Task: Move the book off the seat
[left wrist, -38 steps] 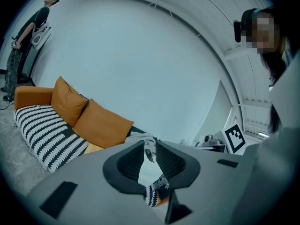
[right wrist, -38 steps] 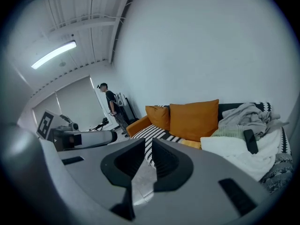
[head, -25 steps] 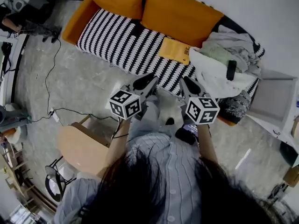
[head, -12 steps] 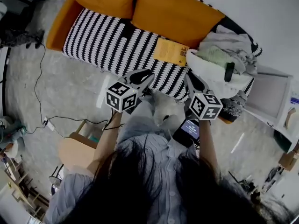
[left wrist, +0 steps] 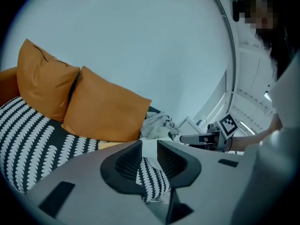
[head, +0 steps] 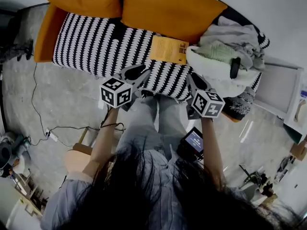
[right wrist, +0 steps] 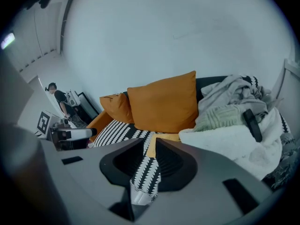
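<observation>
The yellow book (head: pixel 168 50) lies flat on the stripy seat (head: pixel 96 42), upper middle of the frame. The left gripper (head: pixel 139 73) and right gripper (head: pixel 194 80) hold nothing, their jaws barely apart and opening. I'd open one wider, reach forward and pinch the book's near edge.

The seat (head: pixel 105 42) has a cloth cover with a bumpy black-and-white weave, and the orange cushions (head: pixel 168 8) behind it are smooth, matt cloth. The book (head: pixel 168 49) has a flat, dull paper cover. The heap of blankets (head: pixel 220 63) looks soft and one is ribbed, and the grey floor (head: pixel 72 95) is hard, smooth and a little shiny.
</observation>
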A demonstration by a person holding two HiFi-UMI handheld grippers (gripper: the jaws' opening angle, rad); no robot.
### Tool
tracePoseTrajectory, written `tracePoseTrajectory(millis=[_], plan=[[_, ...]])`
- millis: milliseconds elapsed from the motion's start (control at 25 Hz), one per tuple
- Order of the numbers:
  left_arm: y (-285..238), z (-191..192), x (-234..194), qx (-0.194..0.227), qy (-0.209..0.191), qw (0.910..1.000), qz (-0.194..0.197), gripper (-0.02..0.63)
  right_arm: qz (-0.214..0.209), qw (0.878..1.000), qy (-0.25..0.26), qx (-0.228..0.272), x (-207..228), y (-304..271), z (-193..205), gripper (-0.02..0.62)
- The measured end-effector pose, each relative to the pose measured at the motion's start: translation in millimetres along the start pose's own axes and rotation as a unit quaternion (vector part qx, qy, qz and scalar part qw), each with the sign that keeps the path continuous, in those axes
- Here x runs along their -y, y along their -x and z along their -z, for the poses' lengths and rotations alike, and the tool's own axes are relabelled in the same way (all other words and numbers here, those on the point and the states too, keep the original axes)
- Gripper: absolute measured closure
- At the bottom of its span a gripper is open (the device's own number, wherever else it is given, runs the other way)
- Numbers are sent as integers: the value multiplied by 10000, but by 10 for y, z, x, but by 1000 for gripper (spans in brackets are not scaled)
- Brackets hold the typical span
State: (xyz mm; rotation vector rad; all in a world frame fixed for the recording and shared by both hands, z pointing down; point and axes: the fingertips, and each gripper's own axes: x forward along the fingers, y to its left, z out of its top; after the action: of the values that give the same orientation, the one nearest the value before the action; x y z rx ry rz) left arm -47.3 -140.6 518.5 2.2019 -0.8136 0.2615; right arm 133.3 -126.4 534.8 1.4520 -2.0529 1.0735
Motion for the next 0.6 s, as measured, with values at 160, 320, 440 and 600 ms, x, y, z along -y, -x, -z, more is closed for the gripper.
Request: tracePoseTrajectory(millis=[160, 320, 440, 600], plan=[[-288, 152, -260, -183, 56, 9998, -60, 507, 59, 9977, -677, -86, 305, -314, 257, 486], [-611, 304, -486, -501, -102, 9987, -11, 502, 202, 9952, -953, -132, 604, -656, 519, 451], [-851, 403, -679, -600, -164, 9981, 12, 502, 248, 9939, -1055, -190, 783, -905, 693, 442], [-1124, 623, -916, -720, -96, 9973, -85, 502, 296, 9920, -1192, -285, 982, -1183, 967, 430]])
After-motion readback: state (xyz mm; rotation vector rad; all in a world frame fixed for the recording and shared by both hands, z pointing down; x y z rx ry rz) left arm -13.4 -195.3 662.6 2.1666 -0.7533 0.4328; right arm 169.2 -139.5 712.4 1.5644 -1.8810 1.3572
